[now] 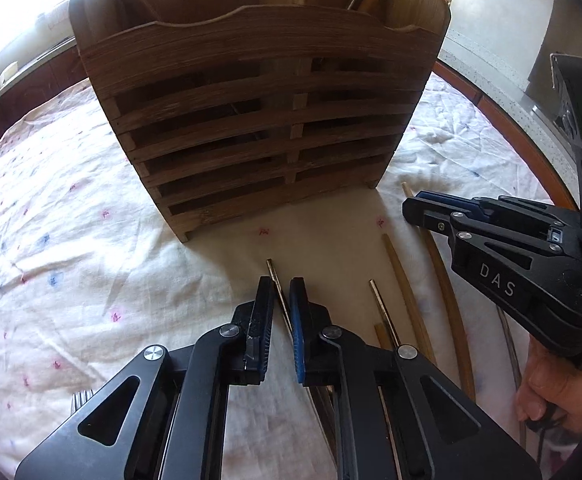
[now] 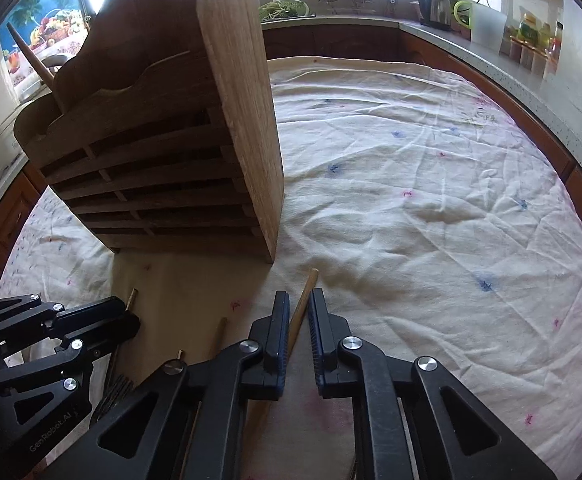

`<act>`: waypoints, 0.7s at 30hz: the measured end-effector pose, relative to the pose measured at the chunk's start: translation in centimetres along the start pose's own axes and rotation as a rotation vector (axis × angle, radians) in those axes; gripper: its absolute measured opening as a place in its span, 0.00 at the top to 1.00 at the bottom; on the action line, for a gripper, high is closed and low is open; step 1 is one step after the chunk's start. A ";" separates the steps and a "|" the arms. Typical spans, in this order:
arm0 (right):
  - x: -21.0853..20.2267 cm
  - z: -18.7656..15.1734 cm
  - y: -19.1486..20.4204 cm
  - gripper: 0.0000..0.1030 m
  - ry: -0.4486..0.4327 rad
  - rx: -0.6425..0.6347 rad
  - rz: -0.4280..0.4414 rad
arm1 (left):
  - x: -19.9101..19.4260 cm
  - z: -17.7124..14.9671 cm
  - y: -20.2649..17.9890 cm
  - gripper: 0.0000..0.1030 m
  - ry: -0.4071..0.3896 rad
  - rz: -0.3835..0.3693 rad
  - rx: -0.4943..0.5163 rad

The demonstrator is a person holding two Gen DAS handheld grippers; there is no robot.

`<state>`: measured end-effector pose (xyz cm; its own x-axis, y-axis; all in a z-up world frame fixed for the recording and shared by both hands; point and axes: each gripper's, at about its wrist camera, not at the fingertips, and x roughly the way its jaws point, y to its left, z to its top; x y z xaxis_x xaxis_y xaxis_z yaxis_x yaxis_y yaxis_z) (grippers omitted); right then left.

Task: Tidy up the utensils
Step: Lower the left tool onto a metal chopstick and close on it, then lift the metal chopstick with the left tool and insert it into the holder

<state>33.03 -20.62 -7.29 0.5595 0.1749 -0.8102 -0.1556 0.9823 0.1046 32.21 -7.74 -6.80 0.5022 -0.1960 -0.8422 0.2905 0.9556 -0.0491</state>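
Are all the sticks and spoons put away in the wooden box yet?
Not yet. A few handles already stand in the wooden holder. Right now the left gripper has its jaws closed on a metal chopstick, and the right gripper on a wooden one. More sticks lie on the cloth, and a fork.

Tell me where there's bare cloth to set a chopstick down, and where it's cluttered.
Free: the wide cloth right of the holder, out to the counter, and the cloth left of the holder in the left wrist view. Crowded: the strip in front of the holder, where chopsticks lie side by side and the left gripper and right gripper work.
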 end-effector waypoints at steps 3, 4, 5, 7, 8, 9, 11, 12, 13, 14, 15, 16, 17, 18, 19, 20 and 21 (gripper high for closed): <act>-0.3 0.0 -0.4 0.94 -0.003 0.032 0.039 | 0.2 0.1 -0.4 0.95 -0.002 -0.002 0.002; -0.4 0.0 -0.6 0.95 -0.002 0.050 0.062 | 0.2 0.1 -0.5 0.96 -0.002 -0.008 -0.002; -0.6 -0.1 -0.7 0.95 -0.003 0.065 0.080 | 0.1 0.0 -0.3 0.97 -0.001 -0.016 -0.009; -1.3 -0.2 -0.7 0.95 -0.016 0.076 0.100 | -0.3 -0.2 0.2 0.97 -0.005 -0.026 -0.023; -1.7 -0.3 -0.7 0.95 -0.022 0.086 0.116 | -0.6 -0.4 0.4 0.97 -0.010 -0.032 -0.031; -2.1 -0.4 -0.8 0.95 -0.028 0.097 0.134 | -0.9 -0.5 0.6 0.97 -0.017 -0.038 -0.041; -3.0 -0.4 -0.9 0.95 -0.044 0.114 0.156 | -1.8 -0.7 1.0 0.97 -0.035 -0.051 -0.054; -3.5 -0.4 -1.0 0.95 -0.051 0.124 0.172 | -2.4 -0.8 1.2 0.97 -0.045 -0.056 -0.057; -4.0 -0.3 -1.2 0.95 -0.059 0.132 0.185 | -3.0 -0.9 1.4 0.97 -0.057 -0.060 -0.060; -4.6 -0.3 -1.2 0.95 -0.070 0.135 0.193 | -3.7 -1.0 1.6 0.97 -0.068 -0.065 -0.065; -5.2 -0.3 -1.1 0.95 -0.082 0.136 0.199 | -4.3 -1.1 1.7 0.97 -0.080 -0.071 -0.072; -5.9 -0.3 -1.1 0.95 -0.093 0.136 0.205 | -5.1 -1.3 1.9 0.97 -0.093 -0.078 -0.079; -6.4 -0.2 -1.1 0.95 -0.104 0.137 0.211 | -5.8 -1.4 2.0 0.97 -0.106 -0.083 -0.083; -7.1 -0.3 -1.1 0.95 -0.116 0.136 0.216 | -6.6 -1.6 2.3 0.97 -0.120 -0.088 -0.089; -7.6 -0.2 -1.0 0.95 -0.125 0.133 0.219 | -7.4 -1.8 2.6 0.97 -0.134 -0.092 -0.094; -8.3 -0.2 -1.0 0.95 -0.135 0.132 0.223 | -8.1 -2.0 2.8 0.97 -0.145 -0.096 -0.099; -8.8 -0.3 -1.0 0.95 -0.144 0.132 0.229 | -8.8 -2.2 2.9 0.97 -0.159 -0.100 -0.105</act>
<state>28.06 -23.14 -0.43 0.6332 0.3911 -0.6679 -0.1887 0.9149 0.3568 26.82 -2.75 -0.68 0.5993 -0.3156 -0.7357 0.2635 0.9456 -0.1910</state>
